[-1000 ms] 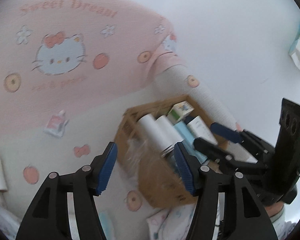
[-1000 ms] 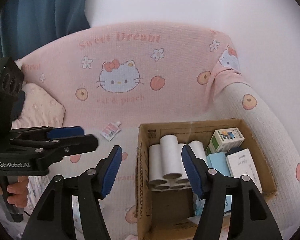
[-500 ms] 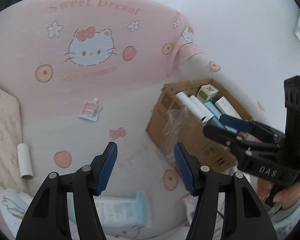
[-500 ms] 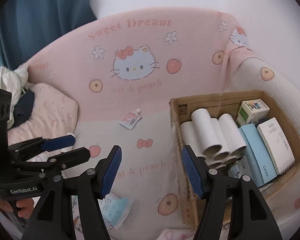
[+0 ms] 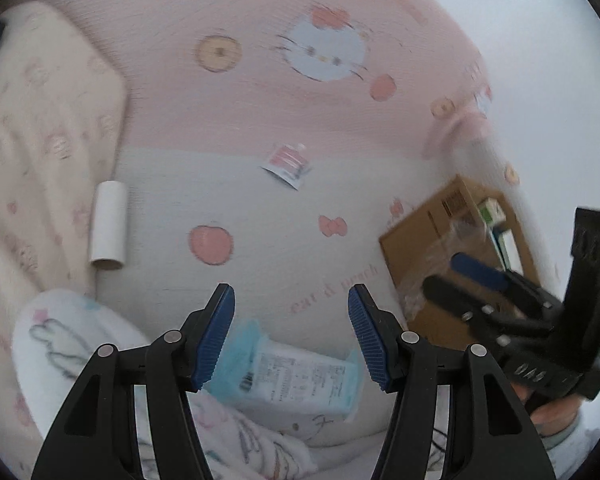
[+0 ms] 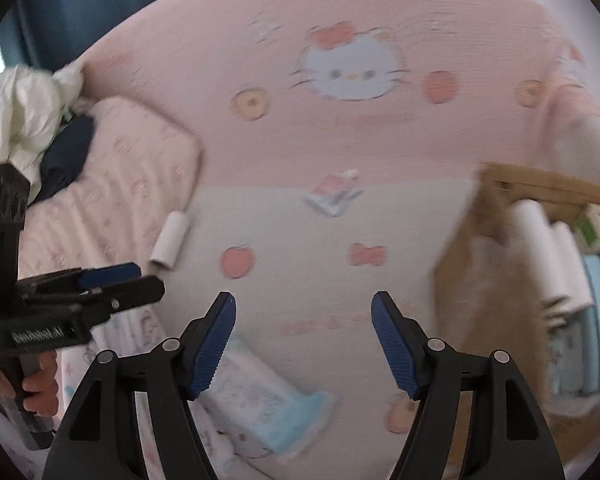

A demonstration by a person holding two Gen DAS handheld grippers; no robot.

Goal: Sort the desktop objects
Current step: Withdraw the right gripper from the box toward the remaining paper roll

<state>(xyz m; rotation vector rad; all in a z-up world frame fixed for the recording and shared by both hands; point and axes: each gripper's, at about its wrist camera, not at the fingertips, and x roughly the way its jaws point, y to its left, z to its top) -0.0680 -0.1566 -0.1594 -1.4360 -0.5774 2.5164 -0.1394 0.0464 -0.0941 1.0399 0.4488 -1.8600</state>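
The left gripper (image 5: 291, 300) points steeply down at the bedspread (image 5: 260, 208), its jaws wide apart with nothing between them; just below its blue pads lies a blue-edged tissue pack (image 5: 296, 376). In its view, from the left: a pale pillow (image 5: 40, 128), a white paper roll (image 5: 108, 226) lying beside it, a small red-and-white sachet (image 5: 287, 164) near the pink band, and the cardboard box (image 5: 420, 240) at the right edge. The right gripper (image 6: 304, 308) also tilts down, its jaws having just been opening, now wide and empty. The same tissue pack (image 6: 260, 400) lies under its left pad. At the left of its view a hand (image 6: 40, 384) grips the left tool's handle. The box (image 6: 480, 272) at the right holds white rolls (image 6: 540, 248) and small packs.
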